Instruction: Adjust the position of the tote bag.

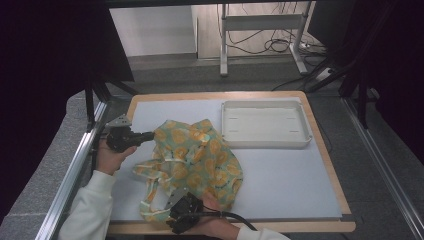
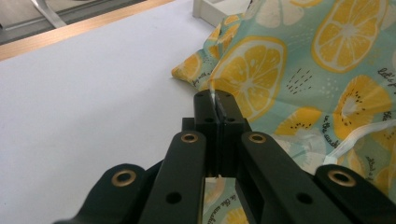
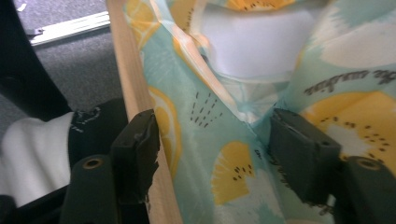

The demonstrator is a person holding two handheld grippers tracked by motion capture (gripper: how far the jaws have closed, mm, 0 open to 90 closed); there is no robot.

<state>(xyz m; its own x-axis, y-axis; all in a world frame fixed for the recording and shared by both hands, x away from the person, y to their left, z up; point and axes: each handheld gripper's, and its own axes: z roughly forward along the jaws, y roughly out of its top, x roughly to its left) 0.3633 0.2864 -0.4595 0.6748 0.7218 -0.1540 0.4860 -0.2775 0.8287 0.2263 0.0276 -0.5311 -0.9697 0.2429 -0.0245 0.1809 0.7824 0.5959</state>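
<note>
Lemon-print tote bag point(image 1: 197, 157) crumpled at mat's left-near area. Left gripper point(image 2: 215, 105) clenched on its fabric edge; right gripper point(image 3: 212, 140) released, jaws straddling fabric at near edge. Seat deeper before pinching

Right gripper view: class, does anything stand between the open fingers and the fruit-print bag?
Nothing visible does. The right gripper has its fingers apart astride the fruit-print bag at the table's wooden edge; only the bag's own cloth lies between them.
</note>
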